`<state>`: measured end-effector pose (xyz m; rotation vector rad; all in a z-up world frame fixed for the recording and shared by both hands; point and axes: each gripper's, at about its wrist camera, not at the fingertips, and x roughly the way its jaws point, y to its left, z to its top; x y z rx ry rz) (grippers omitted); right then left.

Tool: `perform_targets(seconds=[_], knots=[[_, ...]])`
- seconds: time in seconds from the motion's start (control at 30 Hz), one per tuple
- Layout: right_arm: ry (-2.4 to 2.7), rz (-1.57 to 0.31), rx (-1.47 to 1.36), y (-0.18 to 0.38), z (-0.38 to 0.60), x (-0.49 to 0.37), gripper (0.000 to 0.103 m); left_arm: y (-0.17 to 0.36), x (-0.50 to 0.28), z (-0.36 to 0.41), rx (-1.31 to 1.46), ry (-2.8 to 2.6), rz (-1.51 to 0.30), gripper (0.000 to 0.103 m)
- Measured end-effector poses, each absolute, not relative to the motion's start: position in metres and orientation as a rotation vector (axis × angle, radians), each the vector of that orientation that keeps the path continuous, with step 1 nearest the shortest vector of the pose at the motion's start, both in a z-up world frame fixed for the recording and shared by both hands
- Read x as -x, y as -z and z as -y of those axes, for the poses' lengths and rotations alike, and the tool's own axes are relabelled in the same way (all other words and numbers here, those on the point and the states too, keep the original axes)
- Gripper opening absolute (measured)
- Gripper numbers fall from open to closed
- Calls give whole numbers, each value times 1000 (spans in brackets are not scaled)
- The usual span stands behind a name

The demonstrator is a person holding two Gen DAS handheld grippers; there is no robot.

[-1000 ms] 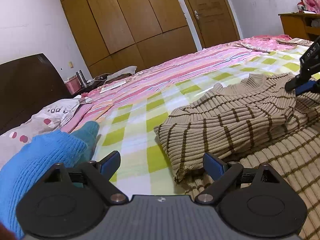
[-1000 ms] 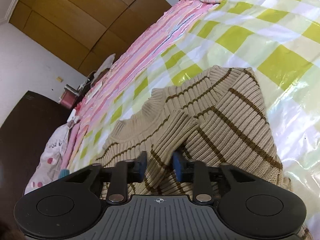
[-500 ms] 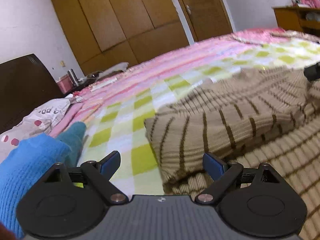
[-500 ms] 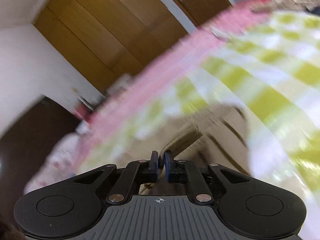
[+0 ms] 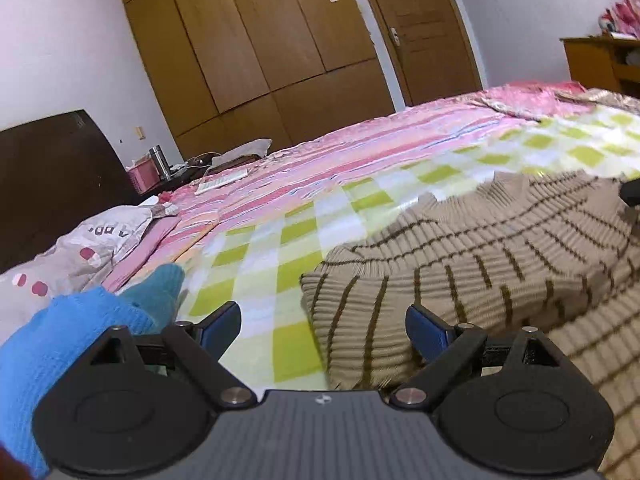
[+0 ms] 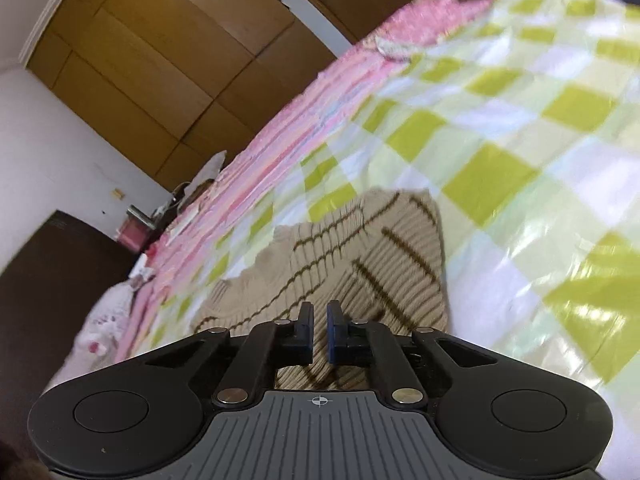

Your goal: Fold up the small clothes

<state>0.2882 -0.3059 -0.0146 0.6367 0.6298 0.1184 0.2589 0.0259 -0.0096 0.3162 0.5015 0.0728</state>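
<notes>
wardrobe (image 5: 248,40) | door (image 5: 416,28); checked sheet (image 5: 296,240); pillow (image 5: 80,252); pink basket (image 5: 141,174)

Tongs (image 6: 319,330) nearly closed — over sweater (image 6: 360,252).

Your left wrist camera sits low, just above the bed, looking forward past the left gripper (image 5: 322,326) and along the green-checked sheet (image 5: 256,256) toward the wooden wardrobe (image 5: 248,40) and the door (image 5: 416,28). The striped sweater (image 5: 480,256) fills its near right field, close to the lens. Your right wrist camera rides higher and is rolled, so the bed slopes across its frame; it looks down past the right gripper (image 6: 320,332) onto the sweater (image 6: 360,248). Both views share the sweater, checked sheet (image 6: 500,128), pink bedding (image 6: 288,120), wardrobe (image 6: 140,52) and dark headboard (image 6: 44,280).
</notes>
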Motion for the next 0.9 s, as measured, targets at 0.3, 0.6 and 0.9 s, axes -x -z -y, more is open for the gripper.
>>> perform_targets(seconds=[0.3, 0.6, 0.9], knots=[[-57, -694, -429, 15, 305, -295, 0, 31, -279, -22, -350, -95, -613, 95], [-204, -631, -327, -10, 271, -282, 11, 6, -275, -18, -250, -71, -539, 95], [-196, -763, -230, 13, 263, -301, 8, 33, -289, -2, -326, -22, -630, 95]])
